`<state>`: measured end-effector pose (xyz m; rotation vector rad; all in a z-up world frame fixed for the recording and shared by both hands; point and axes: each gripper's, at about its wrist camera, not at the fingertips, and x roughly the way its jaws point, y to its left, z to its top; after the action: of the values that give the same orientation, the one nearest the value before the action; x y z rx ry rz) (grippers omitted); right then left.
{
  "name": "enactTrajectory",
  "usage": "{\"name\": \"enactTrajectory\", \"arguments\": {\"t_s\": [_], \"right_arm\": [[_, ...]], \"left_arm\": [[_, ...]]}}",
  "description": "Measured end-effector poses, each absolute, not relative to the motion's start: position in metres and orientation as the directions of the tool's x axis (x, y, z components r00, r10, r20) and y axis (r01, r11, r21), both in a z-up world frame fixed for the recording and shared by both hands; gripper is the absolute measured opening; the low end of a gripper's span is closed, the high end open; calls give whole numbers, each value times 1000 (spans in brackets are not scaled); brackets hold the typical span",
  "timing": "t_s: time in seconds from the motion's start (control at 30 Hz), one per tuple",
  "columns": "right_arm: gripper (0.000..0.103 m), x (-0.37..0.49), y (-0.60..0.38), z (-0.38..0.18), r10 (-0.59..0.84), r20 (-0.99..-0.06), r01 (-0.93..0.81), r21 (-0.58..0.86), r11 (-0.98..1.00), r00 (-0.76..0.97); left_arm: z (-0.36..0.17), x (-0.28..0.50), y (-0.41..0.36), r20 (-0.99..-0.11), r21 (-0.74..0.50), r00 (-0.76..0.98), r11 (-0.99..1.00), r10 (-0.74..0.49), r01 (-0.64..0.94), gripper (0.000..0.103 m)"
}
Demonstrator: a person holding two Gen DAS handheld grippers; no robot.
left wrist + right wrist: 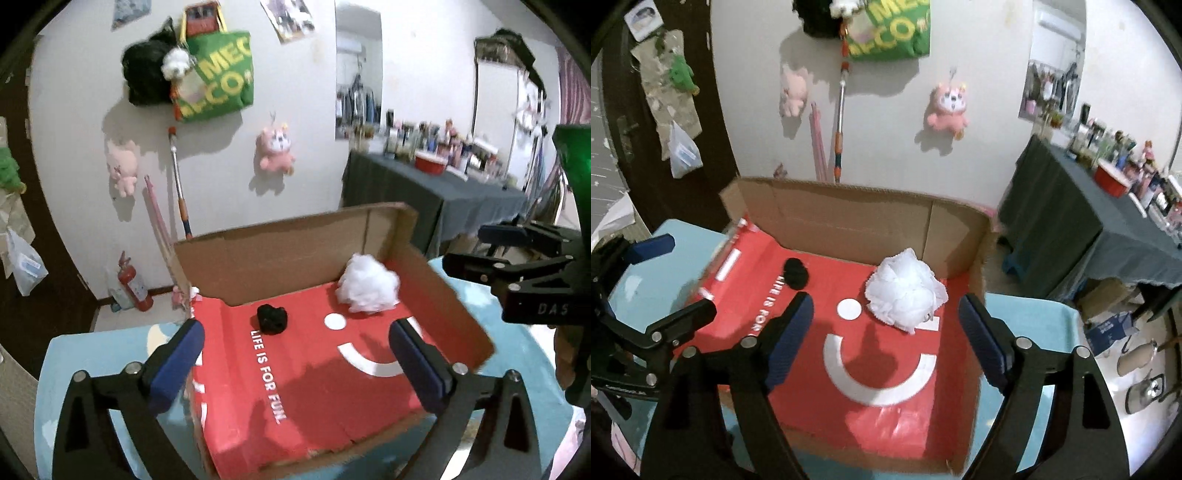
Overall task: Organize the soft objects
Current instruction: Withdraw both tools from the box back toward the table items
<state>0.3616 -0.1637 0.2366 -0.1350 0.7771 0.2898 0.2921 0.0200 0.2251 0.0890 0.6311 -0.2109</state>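
Two soft things, white puff (907, 291) and black scrunchie (796, 273), lie mid-frame in the box (849, 210); both grippers, left gripper (295, 365) and right gripper (886, 343), hang above, jaws apart and empty, seemingly just released.

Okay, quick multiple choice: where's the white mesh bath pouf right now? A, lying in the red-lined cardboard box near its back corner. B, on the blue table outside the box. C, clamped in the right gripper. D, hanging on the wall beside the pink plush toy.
A: the white mesh bath pouf rests on the red floor of the cardboard box by the back wall, while the right gripper stands open and empty in front of it.
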Motion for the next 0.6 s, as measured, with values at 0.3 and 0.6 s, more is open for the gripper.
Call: {"name": "enactTrajectory", "arguments": {"t_s": [0.3,0.6], "right_arm": [[92,252,-193,288,282,-574,-304,60,951,769],[93,134,-206,292,257,-425,-297,-29,954,868]], "left_arm": [[253,187,18,-442,6,877,977,-187,212,103],[240,96,14,-315,-24,927,978,-205,208,103]]}}
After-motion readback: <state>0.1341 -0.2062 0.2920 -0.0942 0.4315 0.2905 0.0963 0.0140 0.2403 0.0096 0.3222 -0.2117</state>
